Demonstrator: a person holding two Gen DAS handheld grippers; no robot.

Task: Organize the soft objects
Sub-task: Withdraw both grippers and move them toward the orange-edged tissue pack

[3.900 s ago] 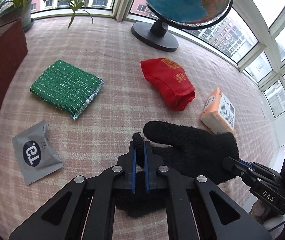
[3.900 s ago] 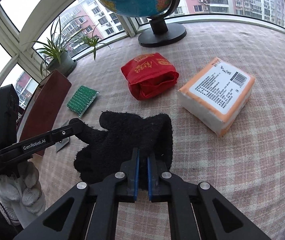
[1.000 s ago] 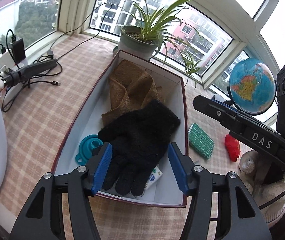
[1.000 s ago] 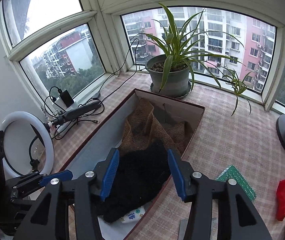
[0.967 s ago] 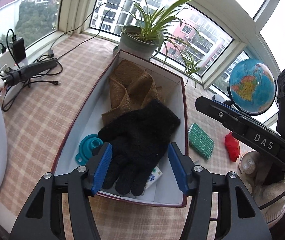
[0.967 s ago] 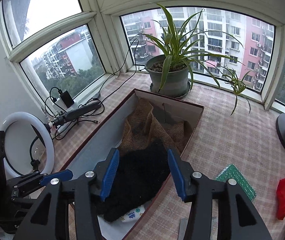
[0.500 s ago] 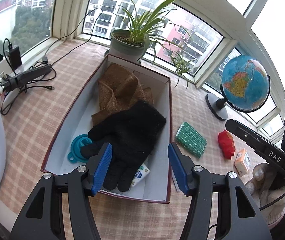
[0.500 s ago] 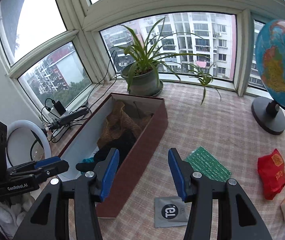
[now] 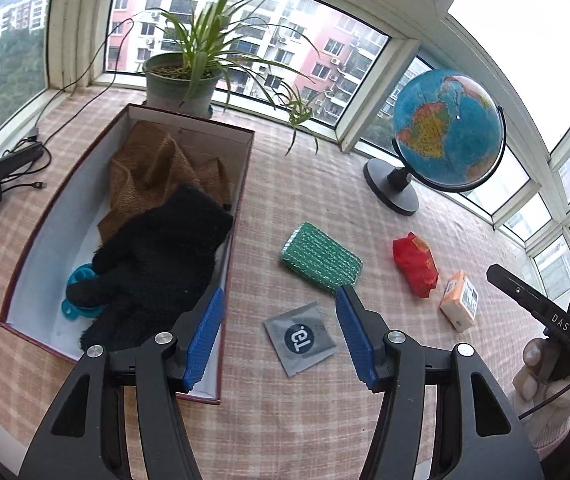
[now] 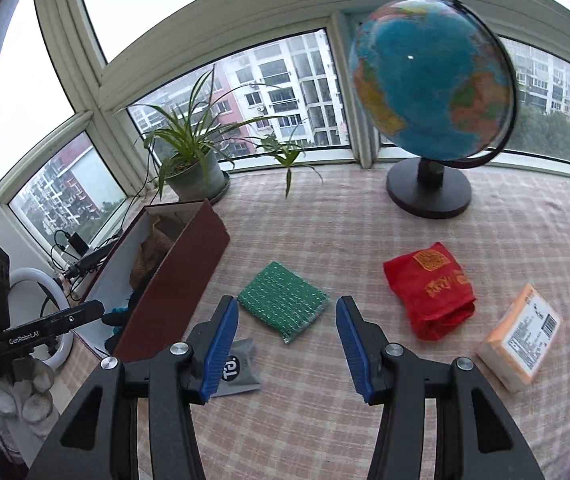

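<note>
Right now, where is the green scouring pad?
In the right wrist view the green scouring pad lies on the checked tablecloth, between the dark red box and the red pouch.

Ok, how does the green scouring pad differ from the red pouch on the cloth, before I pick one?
The green scouring pad is a flat, sparkly, ribbed rectangle; the red pouch is puffy, crumpled and printed in gold. The pad lies between the right gripper fingers' line of sight, near the box; the pouch sits off to the right, beside the orange tissue pack. Both rest loose on the checked tablecloth, untouched.
</note>
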